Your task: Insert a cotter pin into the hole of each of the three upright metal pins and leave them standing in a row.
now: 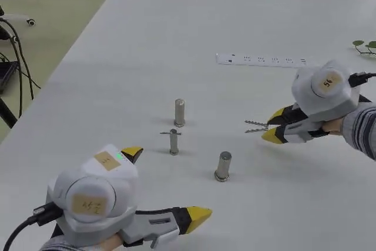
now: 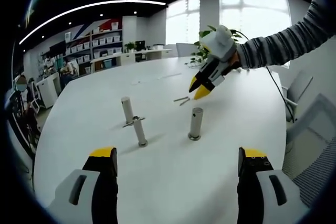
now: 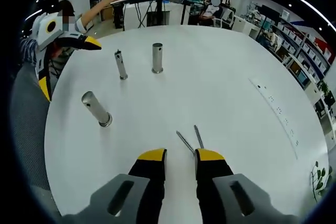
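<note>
3 metal pins stand upright on the table [image 1: 117, 57], all ahead of the left gripper [image 2: 178, 154] fingertips and well apart from them: far pin [image 1: 179, 113], middle pin [image 1: 174, 142], near pin [image 1: 222, 166]. 1 is complete: the middle pin carries a fitted cotter pin [image 1: 170, 133] crosswise near its top. 2 loose cotter pins [image 3: 185, 141] lie flat, close together, just beyond the right gripper [image 3: 181, 156] fingertips and in line with the gap between them.

Right jaws stand narrow but apart, gripping nothing. Left jaws stand wide and empty.

Judged step: picking up 1 loose cotter pin. Recommendations:
- Straddle a single pin, since its neighbour lies close enough to be dragged or pinched along.
- Grip near 1 end, so most of the length projects beyond the fingertips for threading.
- The left fingers could steady the chosen post low down, keeping its hole exposed and the post upright.
</note>
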Available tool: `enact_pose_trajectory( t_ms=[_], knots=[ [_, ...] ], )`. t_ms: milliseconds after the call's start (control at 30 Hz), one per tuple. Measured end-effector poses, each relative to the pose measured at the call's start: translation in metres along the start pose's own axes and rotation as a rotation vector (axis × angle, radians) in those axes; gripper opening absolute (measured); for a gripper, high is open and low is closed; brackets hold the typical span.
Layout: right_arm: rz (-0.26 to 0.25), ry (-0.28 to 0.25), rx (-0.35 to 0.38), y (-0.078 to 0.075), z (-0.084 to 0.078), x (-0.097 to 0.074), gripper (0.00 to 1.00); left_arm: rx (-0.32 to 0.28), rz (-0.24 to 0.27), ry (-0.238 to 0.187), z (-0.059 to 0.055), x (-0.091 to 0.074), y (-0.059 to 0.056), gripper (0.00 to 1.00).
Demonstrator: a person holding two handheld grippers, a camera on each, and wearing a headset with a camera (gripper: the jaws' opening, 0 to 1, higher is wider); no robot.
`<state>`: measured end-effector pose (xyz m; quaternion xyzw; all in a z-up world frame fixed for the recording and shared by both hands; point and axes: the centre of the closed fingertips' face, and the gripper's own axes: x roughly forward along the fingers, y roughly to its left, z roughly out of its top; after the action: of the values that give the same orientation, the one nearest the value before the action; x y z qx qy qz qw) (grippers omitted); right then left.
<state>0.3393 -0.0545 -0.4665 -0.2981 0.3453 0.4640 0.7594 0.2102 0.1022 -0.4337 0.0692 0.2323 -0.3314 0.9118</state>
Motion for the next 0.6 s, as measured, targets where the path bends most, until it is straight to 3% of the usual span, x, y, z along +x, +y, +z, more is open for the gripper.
enact_pose_trajectory(
  t_ms=[267, 600],
  knots=[
    [0.012, 0.043, -0.022, -0.011, -0.001, 0.014, 0.14, -0.007, -0.018, -0.001, 0.0, 0.001, -0.003, 0.92],
    [0.043, 0.123, -0.033, -0.013, -0.01, 0.024, 0.11, -0.015, -0.02, 0.002, -0.001, 0.0, -0.002, 0.9]
  ],
)
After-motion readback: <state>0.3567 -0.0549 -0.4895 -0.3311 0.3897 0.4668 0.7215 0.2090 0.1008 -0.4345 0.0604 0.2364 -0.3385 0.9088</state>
